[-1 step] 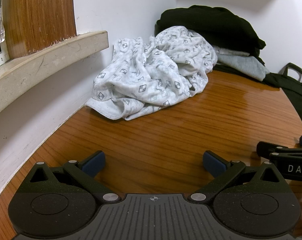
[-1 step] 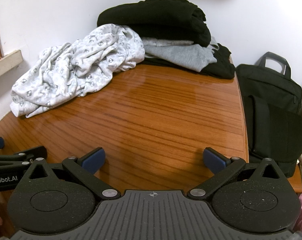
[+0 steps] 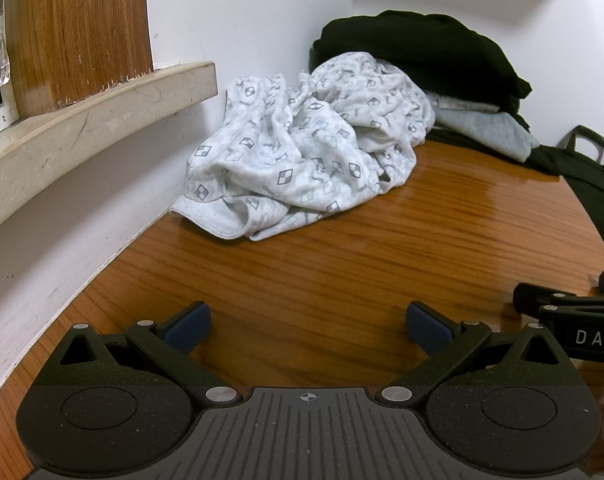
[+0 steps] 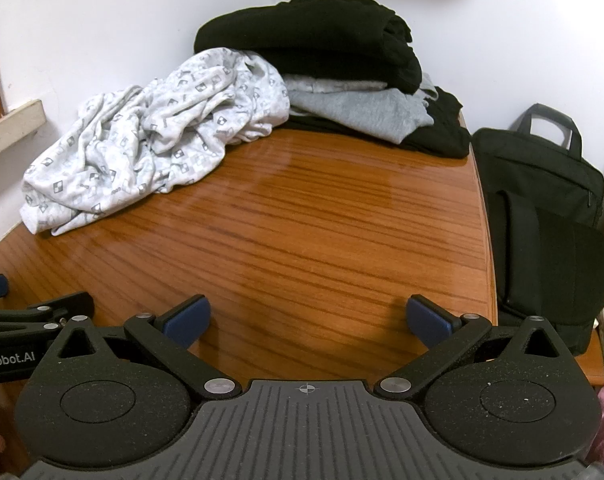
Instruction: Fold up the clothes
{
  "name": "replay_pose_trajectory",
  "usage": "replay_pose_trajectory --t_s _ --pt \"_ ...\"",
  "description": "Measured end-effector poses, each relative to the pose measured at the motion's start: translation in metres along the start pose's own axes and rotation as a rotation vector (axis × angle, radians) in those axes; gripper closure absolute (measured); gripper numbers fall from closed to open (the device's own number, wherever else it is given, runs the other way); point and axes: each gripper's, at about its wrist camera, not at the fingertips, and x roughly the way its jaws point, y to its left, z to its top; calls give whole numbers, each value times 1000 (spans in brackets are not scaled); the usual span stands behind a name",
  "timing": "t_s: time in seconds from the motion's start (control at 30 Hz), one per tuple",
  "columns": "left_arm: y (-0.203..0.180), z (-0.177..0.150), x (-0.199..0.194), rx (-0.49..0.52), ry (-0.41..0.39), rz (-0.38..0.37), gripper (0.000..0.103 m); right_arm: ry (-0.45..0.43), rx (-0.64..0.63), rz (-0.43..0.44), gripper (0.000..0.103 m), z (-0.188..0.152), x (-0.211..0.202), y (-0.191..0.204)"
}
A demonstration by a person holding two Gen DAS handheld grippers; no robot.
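A crumpled white garment with a grey diamond print (image 3: pixel 306 164) lies on the wooden table (image 3: pixel 342 272) against the wall, far from both grippers; it also shows in the right wrist view (image 4: pixel 158 148). My left gripper (image 3: pixel 308 326) is open and empty, low over the near table. My right gripper (image 4: pixel 308 322) is open and empty beside it. The right gripper's side shows at the left wrist view's right edge (image 3: pixel 570 312), and the left gripper at the right wrist view's left edge (image 4: pixel 30 312).
A stack of folded black and grey clothes (image 4: pixel 342 80) stands in the back corner behind the white garment. A black bag (image 4: pixel 550 216) stands past the table's right edge. A stone ledge (image 3: pixel 82 120) juts from the left wall.
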Motion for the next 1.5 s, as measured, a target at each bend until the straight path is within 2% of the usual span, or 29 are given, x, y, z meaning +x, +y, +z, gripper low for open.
replay_pose_trajectory --t_s 1.5 --pt "0 0 1 1 0 -5 0 0 0 0 0 0 0 0"
